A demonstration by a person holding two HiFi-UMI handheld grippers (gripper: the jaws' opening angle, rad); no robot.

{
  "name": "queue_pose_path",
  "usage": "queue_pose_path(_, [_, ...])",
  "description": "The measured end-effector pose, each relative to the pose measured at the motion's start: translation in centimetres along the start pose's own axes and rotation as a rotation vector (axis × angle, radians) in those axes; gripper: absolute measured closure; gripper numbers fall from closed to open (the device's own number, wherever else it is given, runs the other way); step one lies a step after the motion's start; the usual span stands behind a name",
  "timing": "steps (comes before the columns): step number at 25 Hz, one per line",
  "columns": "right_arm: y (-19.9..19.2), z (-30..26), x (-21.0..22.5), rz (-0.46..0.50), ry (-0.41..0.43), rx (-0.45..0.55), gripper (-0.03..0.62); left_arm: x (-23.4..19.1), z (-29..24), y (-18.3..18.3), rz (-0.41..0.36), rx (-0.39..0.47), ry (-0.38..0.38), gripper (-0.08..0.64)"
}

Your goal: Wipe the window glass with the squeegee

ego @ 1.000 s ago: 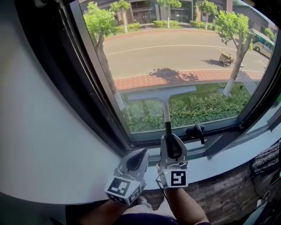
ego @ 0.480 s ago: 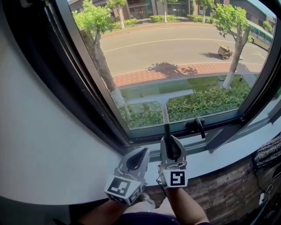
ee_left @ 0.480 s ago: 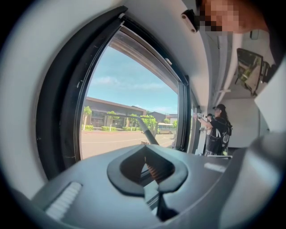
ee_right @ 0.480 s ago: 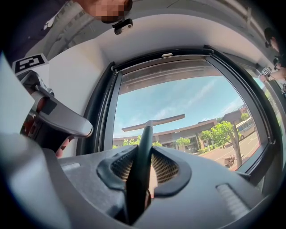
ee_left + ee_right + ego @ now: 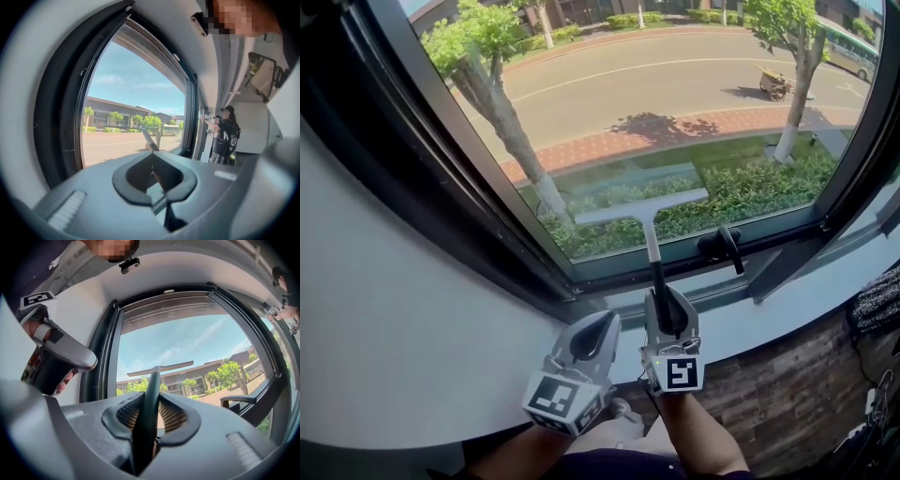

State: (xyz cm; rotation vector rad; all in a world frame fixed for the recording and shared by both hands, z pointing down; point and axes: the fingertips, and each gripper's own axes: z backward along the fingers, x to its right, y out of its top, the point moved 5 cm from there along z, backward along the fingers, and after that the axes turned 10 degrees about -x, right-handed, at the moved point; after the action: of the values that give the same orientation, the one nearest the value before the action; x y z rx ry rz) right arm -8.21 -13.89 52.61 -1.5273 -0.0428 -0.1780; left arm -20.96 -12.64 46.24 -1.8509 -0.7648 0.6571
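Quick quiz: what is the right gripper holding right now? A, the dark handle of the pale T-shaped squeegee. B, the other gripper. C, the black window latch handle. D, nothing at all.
A: in the right gripper view the right gripper's fingers are closed on the dark handle of the pale T-shaped squeegee, whose blade is up at the window glass.

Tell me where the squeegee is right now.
In the head view's centre, the squeegee has its handle clamped in the right gripper and its blade against the lower window glass, just left of the black window handle.
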Motion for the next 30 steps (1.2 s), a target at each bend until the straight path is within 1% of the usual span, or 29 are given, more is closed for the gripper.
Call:
queue_pose_path(5, [-1.6, 0.1, 0.3, -0.002, 0.007, -0.011, 0.491, -0.4, 0.2, -0.8, -0.001, -0.029, 0.001, 0.555])
queue_pose_path(10, [-3.4, 0.4, 0.6, -0.015, 0.01, -0.037, 0.491, -0.2, -0.1, -1.5, 0.001, -0.05, -0.011, 0.555])
queue_pose_path(14, [-4.9, 0.7, 1.0, -0.019, 0.014, -0.062, 0.491, -0.2, -0.3, -2.1, 0.003, -0.067, -0.006, 0.555])
queue_pose_path(17, [-6.7, 1.2, 1.3, -0.019, 0.008, -0.103, 0.491, 0.0, -0.4, -2.8, 0.0, -0.079, -0.022, 0.555])
queue_pose_path(21, [-9.4, 1.9, 1.7, -0.026, 0.001, -0.163, 0.491, -0.1, -0.5, -3.2, 0.004, -0.1, -0.011, 0.555])
queue_pose_path(26, [-11.8, 2.3, 2.1, -0.046, -0.008, -0.229, 0.491, 0.3, -0.8, -4.3, 0.017, -0.135, -0.022, 0.555])
queue_pose_path(30, [-13.0, 2.5, 2.1, -0.048, -0.001, -0.259, 0.491, -0.1, -0.9, -4.8, 0.027, -0.153, -0.019, 0.555])
